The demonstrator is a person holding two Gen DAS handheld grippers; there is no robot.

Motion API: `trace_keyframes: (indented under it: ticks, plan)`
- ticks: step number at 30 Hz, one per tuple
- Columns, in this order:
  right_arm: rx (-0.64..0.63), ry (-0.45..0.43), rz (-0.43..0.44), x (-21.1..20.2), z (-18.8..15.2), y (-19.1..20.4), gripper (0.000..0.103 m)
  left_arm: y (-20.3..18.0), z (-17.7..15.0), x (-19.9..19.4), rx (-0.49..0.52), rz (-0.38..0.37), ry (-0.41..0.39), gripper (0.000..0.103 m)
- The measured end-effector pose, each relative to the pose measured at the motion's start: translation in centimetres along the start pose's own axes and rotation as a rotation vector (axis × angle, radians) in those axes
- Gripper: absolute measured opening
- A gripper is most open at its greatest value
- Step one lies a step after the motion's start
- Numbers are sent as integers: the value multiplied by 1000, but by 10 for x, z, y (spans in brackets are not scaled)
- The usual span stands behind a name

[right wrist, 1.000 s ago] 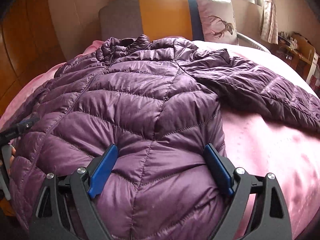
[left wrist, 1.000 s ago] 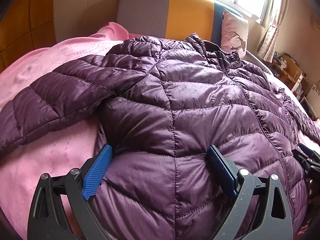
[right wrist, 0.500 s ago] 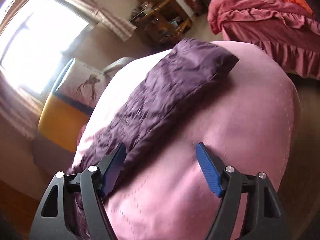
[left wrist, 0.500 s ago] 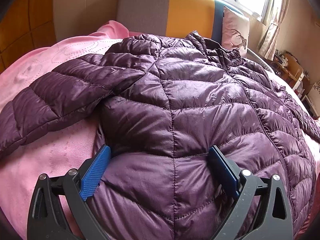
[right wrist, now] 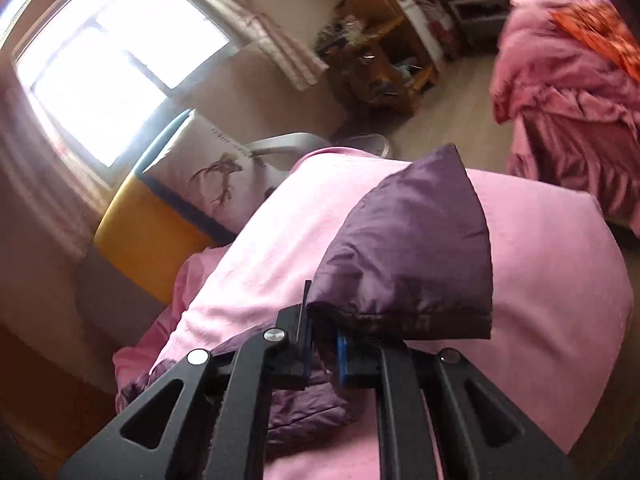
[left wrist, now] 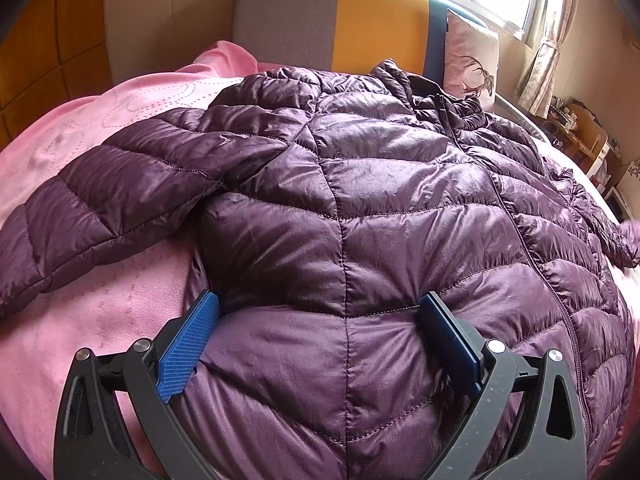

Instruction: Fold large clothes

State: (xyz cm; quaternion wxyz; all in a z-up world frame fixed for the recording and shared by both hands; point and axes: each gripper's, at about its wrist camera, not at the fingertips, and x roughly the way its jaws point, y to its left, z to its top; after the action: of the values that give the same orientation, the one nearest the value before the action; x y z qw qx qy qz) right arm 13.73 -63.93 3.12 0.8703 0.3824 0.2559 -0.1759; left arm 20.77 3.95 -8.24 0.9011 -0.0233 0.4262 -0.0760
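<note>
Purple jacket [left wrist: 360,208] lies spread over the bed [left wrist: 80,320]; my left tongs [left wrist: 320,336] straddle its hem, spread, while my right tongs [right wrist: 322,354] pinch its sleeve [right wrist: 408,256].

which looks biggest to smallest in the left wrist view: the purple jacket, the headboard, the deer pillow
1. purple jacket, fills most of the frame, though nearest the camera
2. headboard
3. deer pillow, smallest

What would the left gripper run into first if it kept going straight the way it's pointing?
Most likely the purple puffer jacket. The left gripper angles down at the jacket's lower body, open jaws already straddling a quilted panel, with the pink bedspread underneath.
</note>
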Motion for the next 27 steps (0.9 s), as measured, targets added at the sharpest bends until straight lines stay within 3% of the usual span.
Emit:
trace_keyframes:
  ticks: [5,15,22,24,27]
  plan:
    - [-229,79,73,19,-40,96,8,0,0,0,-6,-10,-5,99]
    - [-477,324,190,84,-183,226,8,2,-1,-1,-9,-15,-7,99]
    - [-637,455,208,114,-278,274,10,0,0,-2,3,-7,11,99]
    - [-667,463,196,118,-295,280,23,-3,3,-1,27,9,34,99]
    - [-665,464,207,117,-305,281,29,-7,11,-5,52,31,63,99]
